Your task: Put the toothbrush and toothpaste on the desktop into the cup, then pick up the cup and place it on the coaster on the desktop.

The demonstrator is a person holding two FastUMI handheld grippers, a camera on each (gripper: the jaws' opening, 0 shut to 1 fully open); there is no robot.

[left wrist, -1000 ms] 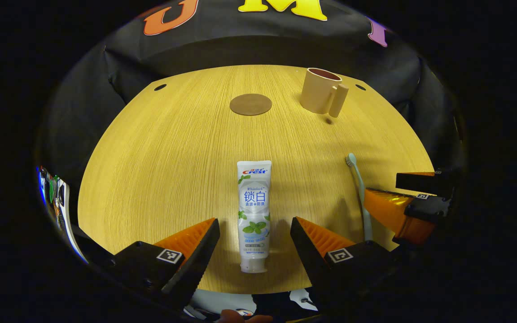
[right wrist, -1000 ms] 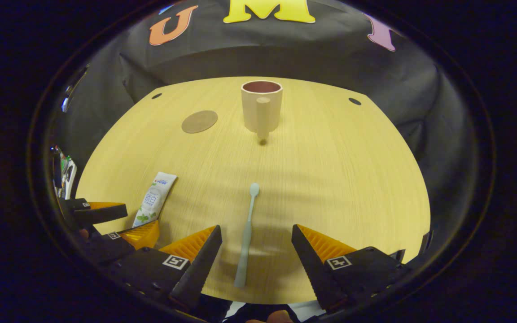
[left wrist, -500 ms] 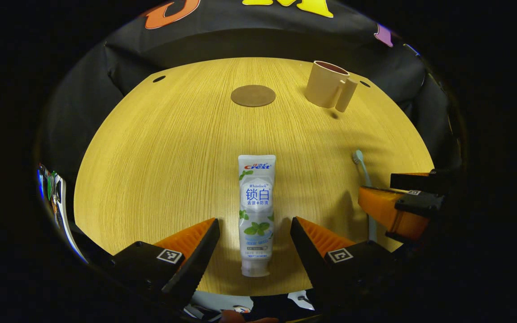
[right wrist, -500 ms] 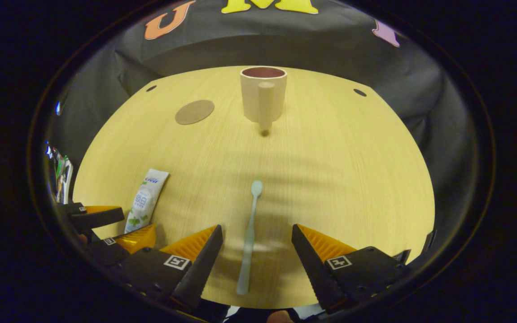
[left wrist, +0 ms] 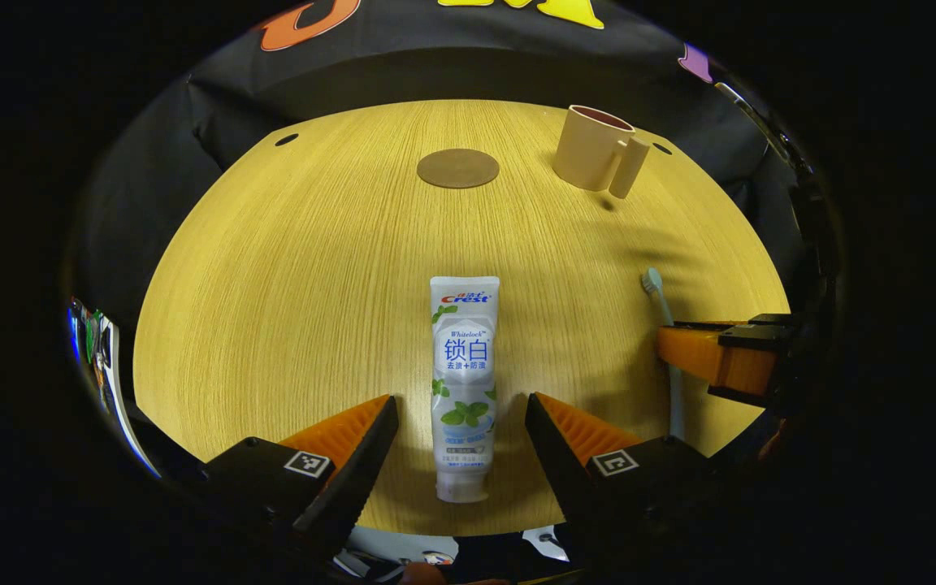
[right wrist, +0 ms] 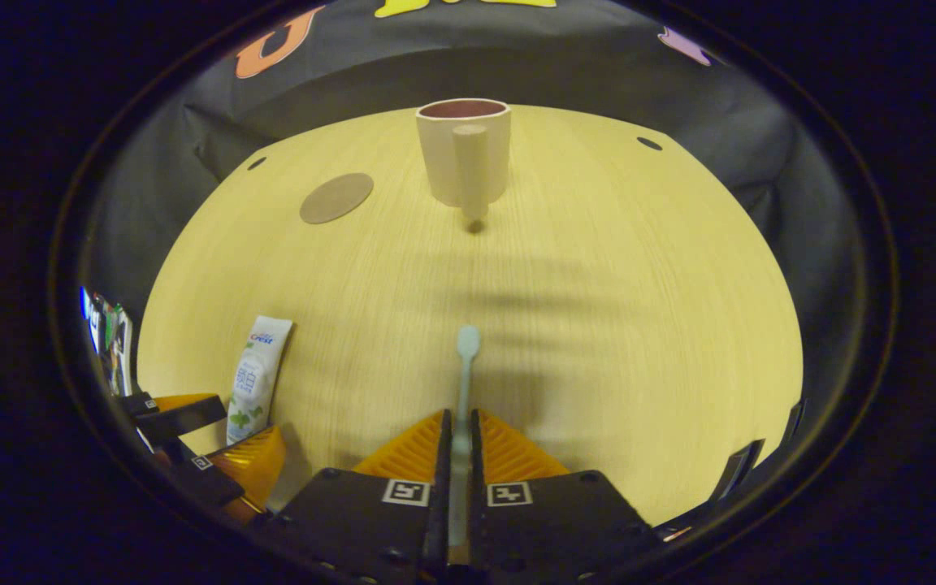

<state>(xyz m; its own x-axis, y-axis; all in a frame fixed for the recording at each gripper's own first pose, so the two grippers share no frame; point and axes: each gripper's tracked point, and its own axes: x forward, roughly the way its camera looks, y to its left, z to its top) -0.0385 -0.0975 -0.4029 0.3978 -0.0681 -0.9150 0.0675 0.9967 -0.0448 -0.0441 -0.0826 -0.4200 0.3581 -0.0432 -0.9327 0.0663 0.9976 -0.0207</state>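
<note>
1. Toothbrush (right wrist: 463,382): slim, pale grey-green, one-piece; small rounded head pointing toward the cup (right wrist: 462,154); lies well short of the cup on the desktop (right wrist: 614,309). Handle pinched between the right gripper (right wrist: 460,431) fingers, which press together on it from both sides.
2. Toothpaste (left wrist: 464,382): flat white tube with blue lettering and green leaf print, white cap at the near end, crimped end pointing toward the cup's side of the desktop. Lies flat, well apart from the cup, to the left of the toothbrush.
3. Left gripper (left wrist: 461,422): fingers spread wide, one on each side of the toothpaste's cap end, neither touching it.
4. Cup: beige, cylindrical, dark reddish inside, thick stub handle facing the toothbrush; stands upright near the far edge.
5. Coaster (left wrist: 457,168): thin brown disc, flat, to the left of the cup and apart from it.
6. Desktop: light wood grain, with dark round holes near the far corners.
</note>
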